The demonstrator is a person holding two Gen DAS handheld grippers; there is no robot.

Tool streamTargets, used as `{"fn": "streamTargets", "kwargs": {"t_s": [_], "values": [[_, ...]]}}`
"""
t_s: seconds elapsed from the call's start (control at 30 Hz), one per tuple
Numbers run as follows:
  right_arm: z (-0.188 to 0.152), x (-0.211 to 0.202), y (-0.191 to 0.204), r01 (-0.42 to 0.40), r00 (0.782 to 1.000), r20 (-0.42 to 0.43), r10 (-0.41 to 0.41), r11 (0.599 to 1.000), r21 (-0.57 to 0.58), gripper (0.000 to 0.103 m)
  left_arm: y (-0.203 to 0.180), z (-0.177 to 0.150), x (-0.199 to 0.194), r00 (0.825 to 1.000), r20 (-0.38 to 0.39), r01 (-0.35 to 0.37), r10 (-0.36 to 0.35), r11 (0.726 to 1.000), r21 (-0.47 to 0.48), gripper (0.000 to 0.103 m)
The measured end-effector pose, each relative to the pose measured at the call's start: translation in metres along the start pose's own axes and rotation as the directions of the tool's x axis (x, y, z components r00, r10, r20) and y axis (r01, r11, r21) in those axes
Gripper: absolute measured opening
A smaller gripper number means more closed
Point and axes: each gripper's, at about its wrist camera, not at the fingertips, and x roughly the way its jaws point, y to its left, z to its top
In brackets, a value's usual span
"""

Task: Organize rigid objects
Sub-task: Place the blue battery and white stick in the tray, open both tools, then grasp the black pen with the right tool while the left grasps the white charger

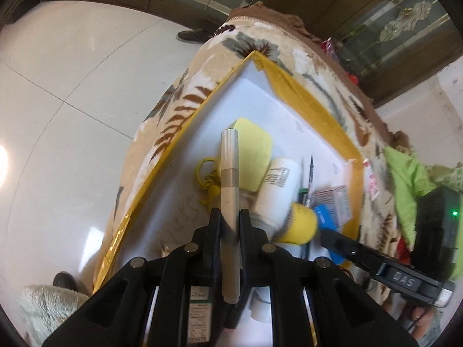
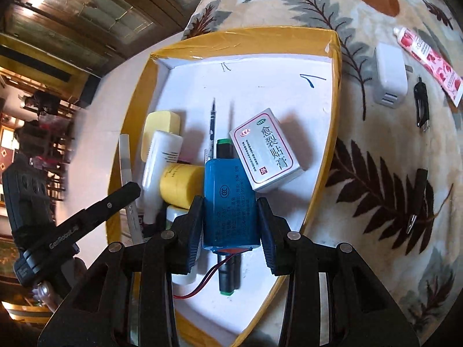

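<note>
1. The left gripper has its fingers closed on a grey marker. The marker's long axis runs straight out along the fingers, cap end forward, with its tail back between the finger arms.

2. The right gripper has its fingers clamped on the sides of a blue battery pack. The pack also lies lengthwise along the fingers; its red wire trails back beneath them.

3. Both loads hang over the white floor of the yellow-rimmed tray, so the tray lies directly below and ahead of each pair of fingers.

4. Just ahead of the right fingers and to their right sits a white medicine box. Ahead and to their left lie a yellow cylinder, a white tube and a yellow pad.

5. A pen lies ahead of the pack, roughly in line with it.

6. The left gripper works at the tray's crowded side; the right is nearer the open floor beyond the box.

7. Further right of the right fingers, outside the tray on the leaf-print cloth, lie a white charger, a red-printed tube and a black plug. The right gripper is likely nearer to these.

8. I judge each release turns on lowering the piece flat, parallel to its neighbours.
</note>
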Motion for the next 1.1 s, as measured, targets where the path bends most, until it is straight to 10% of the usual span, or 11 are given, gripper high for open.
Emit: {"fn": "streamTargets", "kwargs": {"t_s": [0.5,0.63,0.83,1.1], "values": [[0.002,0.002,0.017,0.063,0.998,0.005,-0.063,0.996,-0.07,0.037,0.014,0.001,0.007,0.998,-0.021,0.062,-0.063,0.996,-0.061,0.022],[0.005,-0.021,0.015,-0.031,0.996,0.084,0.036,0.998,-0.062,0.038,0.015,0.001,-0.005,0.994,0.024,0.111,-0.109,0.991,-0.076,0.049],[0.013,-0.059,-0.003,-0.101,0.966,0.236,0.106,0.994,-0.034,0.038,0.011,-0.001,-0.025,0.981,0.121,0.158,-0.149,0.985,-0.07,0.056],[0.015,-0.098,-0.092,-0.043,0.921,0.386,-0.05,0.972,0.229,0.038,-0.024,-0.012,-0.034,0.957,0.163,0.246,-0.239,0.969,-0.02,0.061]]}}
